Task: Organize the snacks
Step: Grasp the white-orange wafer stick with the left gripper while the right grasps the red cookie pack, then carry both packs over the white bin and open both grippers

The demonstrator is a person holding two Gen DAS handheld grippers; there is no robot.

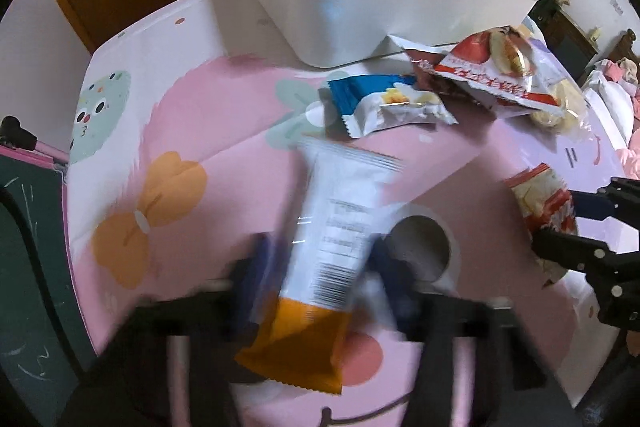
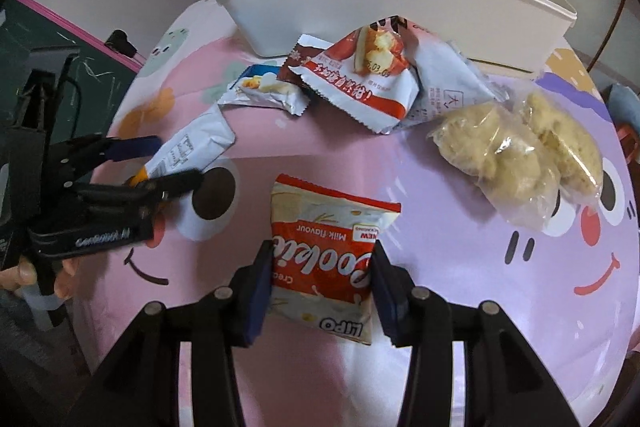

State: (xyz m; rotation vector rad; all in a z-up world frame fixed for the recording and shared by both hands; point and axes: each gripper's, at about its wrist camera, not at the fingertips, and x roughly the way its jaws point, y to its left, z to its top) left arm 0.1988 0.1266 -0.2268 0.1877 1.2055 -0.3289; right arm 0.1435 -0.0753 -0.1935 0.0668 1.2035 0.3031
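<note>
Snack packets are light, crinkly and crushable (pinch mid-body): the left gripper (image 1: 320, 259) clamps the orange-and-white packet (image 1: 320, 255), the right gripper (image 2: 322, 279) clamps the cookie packet (image 2: 324, 259); bin (image 2: 400, 7) beyond both.

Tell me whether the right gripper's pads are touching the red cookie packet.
Touching. The right wrist view shows the right gripper with both blue pads pressed against the sides of the red cookie packet.

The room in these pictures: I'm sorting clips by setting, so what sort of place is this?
Probably a home, perhaps a bedroom or child's room: a cartoon tablecloth, a chalkboard beside the table, and bedding with wooden furniture behind the white bin.
</note>
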